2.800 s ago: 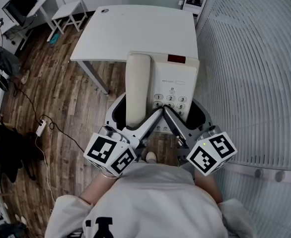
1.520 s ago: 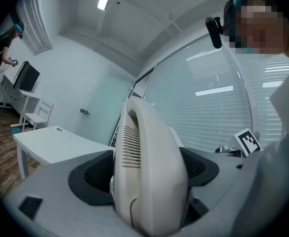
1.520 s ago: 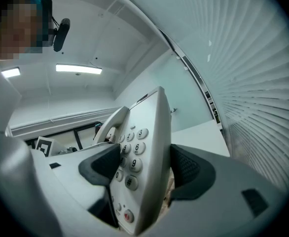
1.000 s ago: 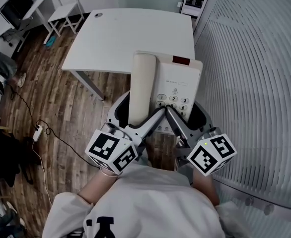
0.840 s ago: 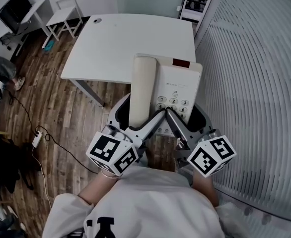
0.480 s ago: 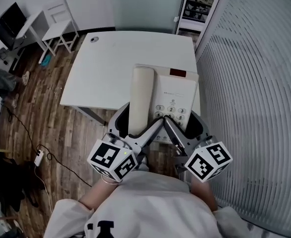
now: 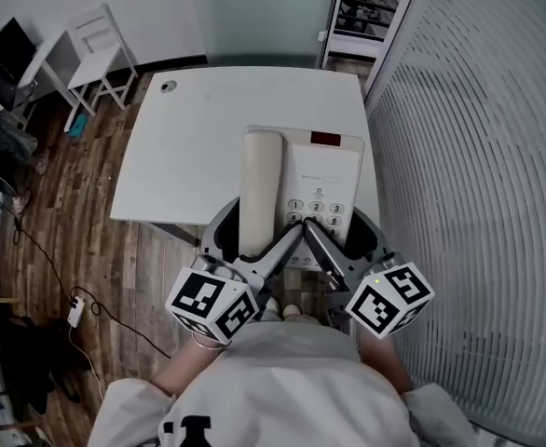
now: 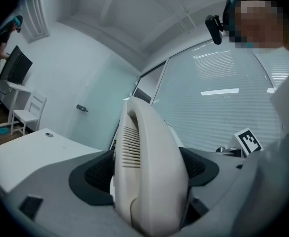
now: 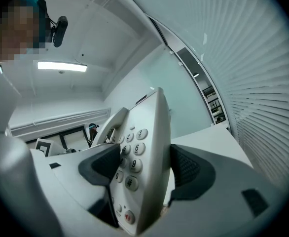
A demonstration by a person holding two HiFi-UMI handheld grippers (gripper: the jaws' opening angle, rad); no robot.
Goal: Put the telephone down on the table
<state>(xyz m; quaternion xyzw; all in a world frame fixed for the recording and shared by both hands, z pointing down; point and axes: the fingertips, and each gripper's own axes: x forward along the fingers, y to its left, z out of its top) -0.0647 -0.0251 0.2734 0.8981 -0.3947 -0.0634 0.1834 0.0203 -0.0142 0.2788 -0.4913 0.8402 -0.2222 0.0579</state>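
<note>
Over table (image 7: 208, 128) near edge: left gripper (image 8: 147, 172), right gripper (image 9: 144, 167) clamp telephone (image 7: 324, 170)

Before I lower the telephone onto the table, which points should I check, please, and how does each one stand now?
1. Left gripper shut on the handset: ok.
2. Right gripper shut on the keypad side of the telephone: ok.
3. Handset lying in its place along the left of the base: ok.
4. Whole telephone above the table: not ok, it seems. In the head view its near end passes the table's near edge.
5. Table under the telephone free of other things: cannot tell, that part is hidden.
6. Height of the telephone above the table: cannot tell.
</note>
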